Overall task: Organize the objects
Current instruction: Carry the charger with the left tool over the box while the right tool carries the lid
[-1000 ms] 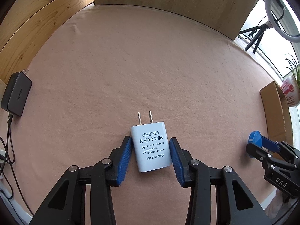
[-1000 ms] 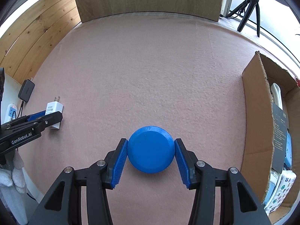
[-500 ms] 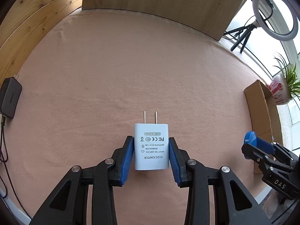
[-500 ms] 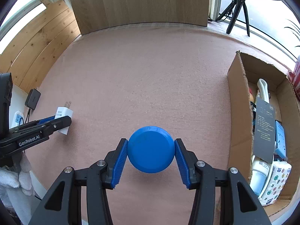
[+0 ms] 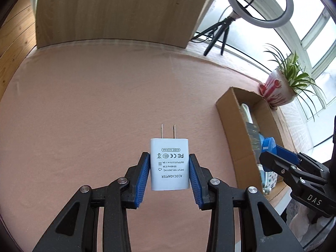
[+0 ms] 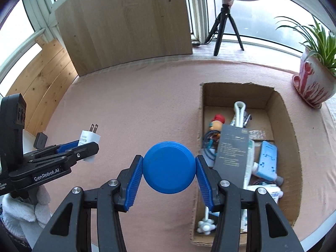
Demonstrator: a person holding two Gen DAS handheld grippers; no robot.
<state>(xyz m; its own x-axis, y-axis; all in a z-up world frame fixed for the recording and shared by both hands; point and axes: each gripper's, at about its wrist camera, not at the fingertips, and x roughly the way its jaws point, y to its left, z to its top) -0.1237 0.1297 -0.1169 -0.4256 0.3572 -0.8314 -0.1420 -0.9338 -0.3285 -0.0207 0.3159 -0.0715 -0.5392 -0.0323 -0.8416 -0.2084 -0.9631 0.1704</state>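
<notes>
Gripping a white adapter (image 5: 169, 164) by its sides, the left claw (image 5: 169, 169) has risen since the earlier frames: the pink mat (image 5: 94, 105) now lies farther below, and the black charger that sat at its left edge has slipped out of the left view. The adapter's two prongs point forward, away from the claw, and its printed label faces up, upside down to the camera.

The right claw (image 6: 169, 169) is clamped on a blue disc (image 6: 169, 164), held clear of the mat as before. What has changed is the scene ahead of it: the cardboard box (image 6: 292, 138), a second ago seen only by its side wall, now shows its whole inside just right of the disc and beyond.

The box holds a dark flat pack (image 6: 233, 147), a pale blue piece, a white looped handle and smaller items too jumbled to name; the right finger hides its near corner.

Farther off stand a potted plant (image 6: 315, 79), a wooden board (image 6: 126, 27) and a tripod (image 6: 224, 27) with a ring light cut off by the upper edge. In the left view, the right claw hides most of the disc.
</notes>
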